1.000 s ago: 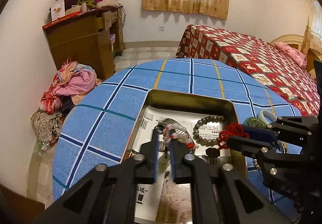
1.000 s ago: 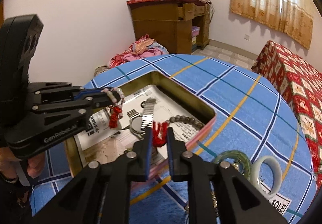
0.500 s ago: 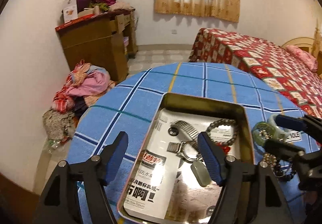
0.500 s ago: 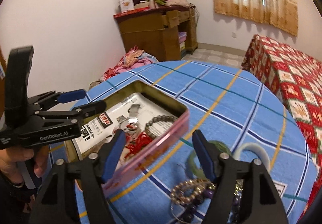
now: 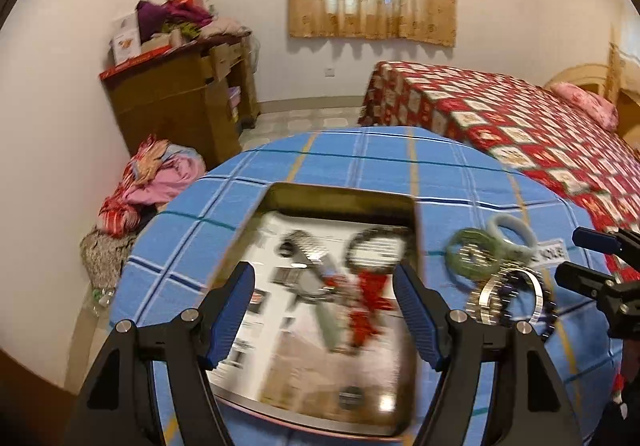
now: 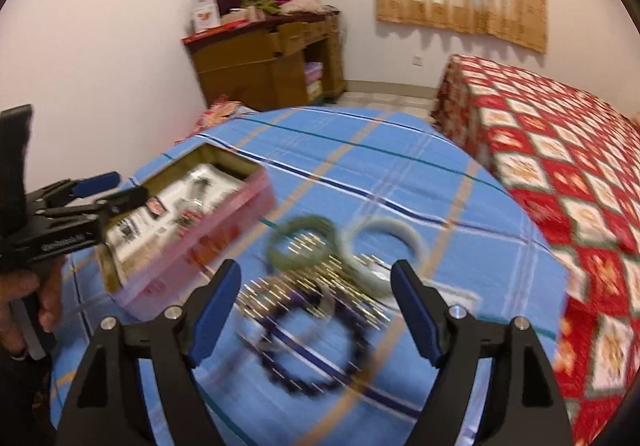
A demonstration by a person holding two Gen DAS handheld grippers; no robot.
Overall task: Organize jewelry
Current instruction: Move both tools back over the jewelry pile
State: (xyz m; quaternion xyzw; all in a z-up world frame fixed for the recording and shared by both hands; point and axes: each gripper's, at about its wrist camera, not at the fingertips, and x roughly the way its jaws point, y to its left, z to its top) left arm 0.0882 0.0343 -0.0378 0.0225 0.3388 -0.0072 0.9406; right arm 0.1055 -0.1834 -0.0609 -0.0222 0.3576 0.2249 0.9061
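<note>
Your left gripper [image 5: 324, 310] stands wide open above the tin [image 5: 344, 197], nothing between its blue pads [image 5: 232, 310]; its jaws have just been opening. Your right gripper [image 6: 316, 310] is likewise spread wide with nothing clamped, jaws just opened further, and it hangs over the loose pile on the table [image 6: 360, 149].

The tin sits on the blue checked cloth toward the table's left side, its pink outer wall [image 6: 200, 246] facing the pile. Inside, on printed paper, lie a watch [image 5: 308, 266], a ring of grey beads [image 5: 376, 250] by the right wall, and a red tassel [image 5: 366, 306] just below the beads. All are blurred; whether they touch one another cannot be told.

Outside the tin, nearer the table's right edge, a green bangle [image 6: 300, 246] and a pale bangle [image 6: 384, 242] lie side by side, seemingly touching. Just nearer you a dark bead bracelet [image 6: 316, 354] lies with metal bands [image 5: 504, 298] in one heap. The heap is too smeared to separate further.

Your left hand [image 6: 24, 298] shows at the left edge of the right wrist view, wrapped round its handle.
</note>
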